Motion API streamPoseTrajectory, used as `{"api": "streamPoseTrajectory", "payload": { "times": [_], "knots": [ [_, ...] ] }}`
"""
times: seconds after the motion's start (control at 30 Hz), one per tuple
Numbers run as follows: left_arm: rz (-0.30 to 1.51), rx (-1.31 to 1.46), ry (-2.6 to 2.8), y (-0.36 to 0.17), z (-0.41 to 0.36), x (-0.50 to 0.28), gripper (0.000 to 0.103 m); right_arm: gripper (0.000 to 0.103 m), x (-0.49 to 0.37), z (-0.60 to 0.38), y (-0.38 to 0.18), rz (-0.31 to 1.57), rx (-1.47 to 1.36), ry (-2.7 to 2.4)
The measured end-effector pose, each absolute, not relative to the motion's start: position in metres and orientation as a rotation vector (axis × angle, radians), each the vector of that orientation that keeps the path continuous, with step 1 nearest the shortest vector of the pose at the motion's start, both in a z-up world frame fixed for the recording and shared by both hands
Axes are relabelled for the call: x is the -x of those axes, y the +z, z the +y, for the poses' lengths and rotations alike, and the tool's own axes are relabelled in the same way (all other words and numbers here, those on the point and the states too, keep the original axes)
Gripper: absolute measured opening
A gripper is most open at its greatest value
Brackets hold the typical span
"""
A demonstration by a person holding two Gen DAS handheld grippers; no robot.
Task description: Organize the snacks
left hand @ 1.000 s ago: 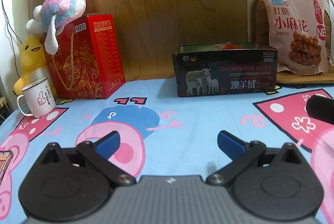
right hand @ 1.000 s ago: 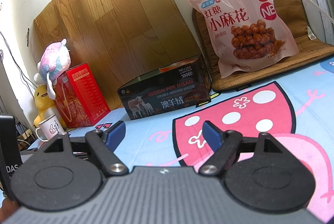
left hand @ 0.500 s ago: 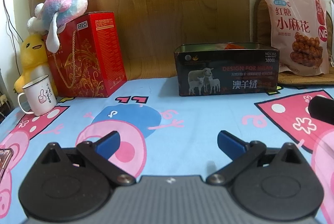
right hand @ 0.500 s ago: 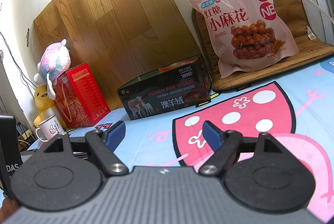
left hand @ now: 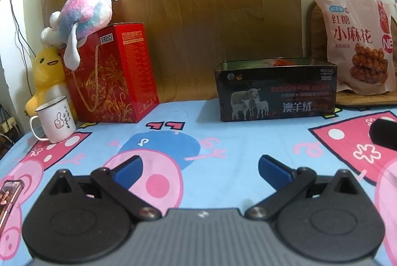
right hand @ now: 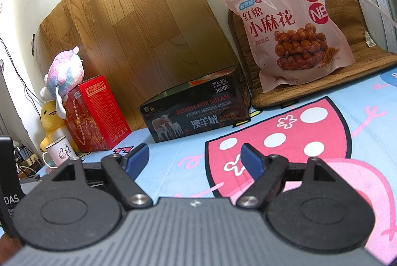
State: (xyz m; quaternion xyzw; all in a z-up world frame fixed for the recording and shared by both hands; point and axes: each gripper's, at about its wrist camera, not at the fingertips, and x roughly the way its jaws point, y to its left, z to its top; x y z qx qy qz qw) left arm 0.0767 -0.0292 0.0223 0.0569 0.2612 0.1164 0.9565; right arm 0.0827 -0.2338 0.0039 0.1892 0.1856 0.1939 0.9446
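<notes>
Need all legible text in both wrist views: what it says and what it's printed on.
"红糖 小麻花", "NB": pink snack bag.
"DESIGN FOR MILAN", "澳羊绒", "NO.L102", "3800D": dark open box with sheep picture.
"DAS": black device at the right wrist view's left edge; the rest is cut off.
Red gift box: gold characters, too blurred to read.
White mug: thumbs-up drawing, handwriting too small to read.
Smaller print on the bag and the dark box: unreadable.
</notes>
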Motion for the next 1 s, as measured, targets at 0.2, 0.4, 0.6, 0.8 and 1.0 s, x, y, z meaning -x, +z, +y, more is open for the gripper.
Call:
{"api": "streamPoseTrajectory", "payload": {
  "times": [0.2, 0.4, 0.6, 0.8, 1.0],
  "knots": [
    [0.538, -0.117, 0.24, 0.0218, -0.0283, -0.0773, 0.103, 0.083, -0.0829, -0.2338, 0.0039, 0.379, -0.385, 0.396],
    [0.547, -0.113, 0.237, 0.0204, -0.0284, -0.0774, 0.103, 0.083, -0.0831, -0.2337, 0.004, 0.379, -0.385, 0.396],
    [0.543, -0.098, 0.233, 0.021, -0.0266, -0.0752, 0.103, 0.083, -0.083, -0.2337, 0.0038, 0.379, -0.385, 0.396],
    [0.558, -0.095, 0.216, 0.0205, -0.0261, -0.0759, 0.103, 0.083, -0.0831, -0.2337, 0.0037, 0.379, -0.385, 0.396],
    [0.581, -0.076, 0.203, 0.0191, -0.0233, -0.0778, 0.103, 0.083, -0.0831, -0.2337, 0.0038, 0.379, -0.385, 0.395]
  ]
}}
